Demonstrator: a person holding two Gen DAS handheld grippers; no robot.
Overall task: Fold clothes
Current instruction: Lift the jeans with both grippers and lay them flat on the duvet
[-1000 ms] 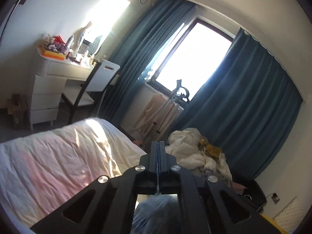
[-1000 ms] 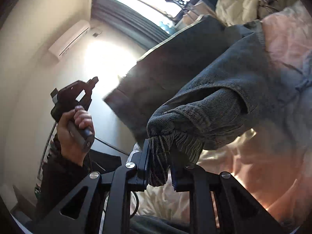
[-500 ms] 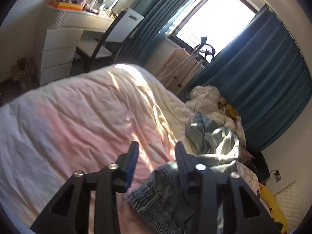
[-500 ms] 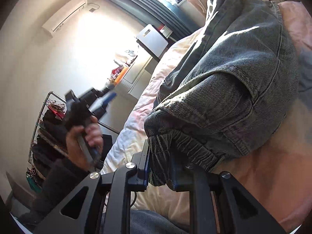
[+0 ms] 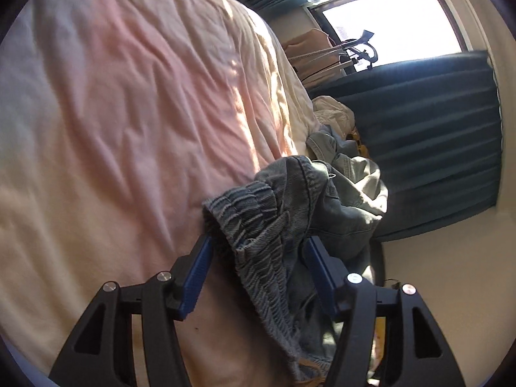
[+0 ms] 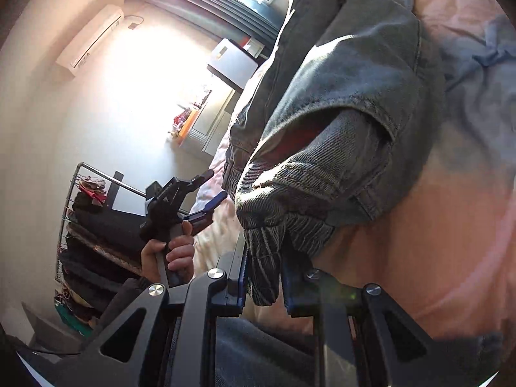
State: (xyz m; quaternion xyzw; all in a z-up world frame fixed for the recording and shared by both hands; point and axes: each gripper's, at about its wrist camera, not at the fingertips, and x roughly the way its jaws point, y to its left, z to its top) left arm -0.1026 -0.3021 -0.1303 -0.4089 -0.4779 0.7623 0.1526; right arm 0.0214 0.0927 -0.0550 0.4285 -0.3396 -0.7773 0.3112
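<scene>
Left tool (image 5: pixel 258 248): jaws spread, just been opening, blue pads standing either side of the gathered waistband of the grey denim garment (image 5: pixel 277 213) without pressing it. Seen from the right wrist view, gripped by a hand (image 6: pixel 174 251) at lower left, tips apart over the bed edge. Behind it there, a clothes rack (image 6: pixel 87 222) against the wall and an air conditioner (image 6: pixel 90 40) high up.

Pink-cream bed cover (image 5: pixel 129 113) filling the left and middle of the left wrist view, wrinkled, sunlit along its far edge. Garment lying bunched on it, right of centre, near a pile of other clothes (image 5: pixel 335 119).

Right tool (image 6: pixel 264 277): jaws nearly together, pinching a ribbed fold of the same denim garment, the rest of it draped up and away across the bed. Blue curtain (image 5: pixel 435 129) and bright window (image 5: pixel 396 22) at far right.
</scene>
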